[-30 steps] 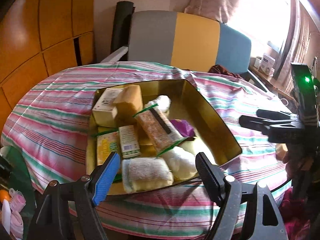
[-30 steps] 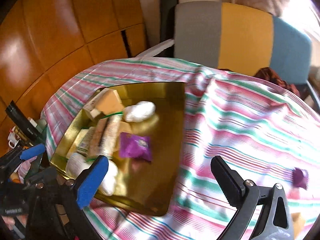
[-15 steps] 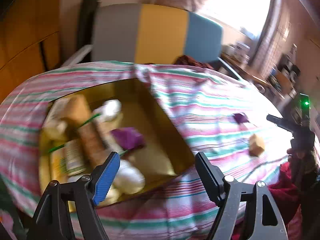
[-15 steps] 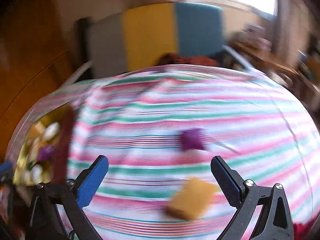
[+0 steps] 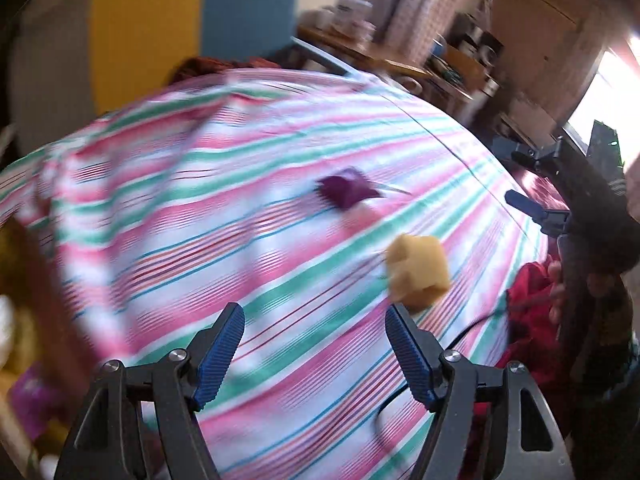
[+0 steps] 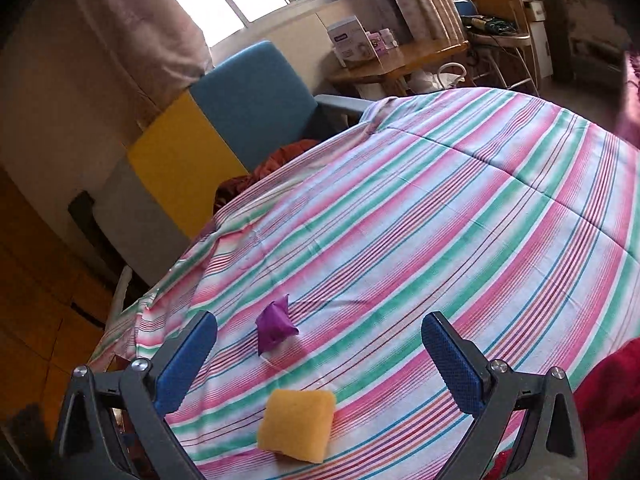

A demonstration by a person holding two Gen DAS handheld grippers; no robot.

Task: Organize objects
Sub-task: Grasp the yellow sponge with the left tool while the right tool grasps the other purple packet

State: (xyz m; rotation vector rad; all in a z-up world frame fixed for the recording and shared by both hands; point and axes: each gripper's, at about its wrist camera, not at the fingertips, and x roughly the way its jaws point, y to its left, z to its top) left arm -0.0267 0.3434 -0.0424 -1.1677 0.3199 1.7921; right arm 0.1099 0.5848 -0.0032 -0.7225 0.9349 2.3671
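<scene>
- Plainly, the table (image 6: pixel 460 216) is the biggest thing here, draped in a cloth striped pink, green and white; the cloth is soft and creased, so anything dragged across it would likely catch and bunch the fabric.
- At the left edge of the left wrist view a strip of the gold tray (image 5: pixel 24 280) shows, blurred, with packets inside; it is well apart from the two loose things on the cloth.
- The left hand-held gripper (image 5: pixel 314 344) has its jaws apart with nothing between them; they have just been closing a little. It points down at bare cloth, with the sponge just beyond its right jaw.
- The right hand-held gripper (image 6: pixel 320 360) stands wide apart and empty, the sponge lying between its jaws near the table's front edge.
- The yellow sponge (image 6: pixel 298 424) looks light, springy and rough enough not to slip; I judge a pinch across its two flat sides, near the middle, would hold, though it will squash.
- The purple packet (image 6: pixel 274 322) lies just beyond the sponge, apart from it. It looks crinkly, light and limp, probably slippery; taking it across its puffed middle seems safer than by a corner.
</scene>
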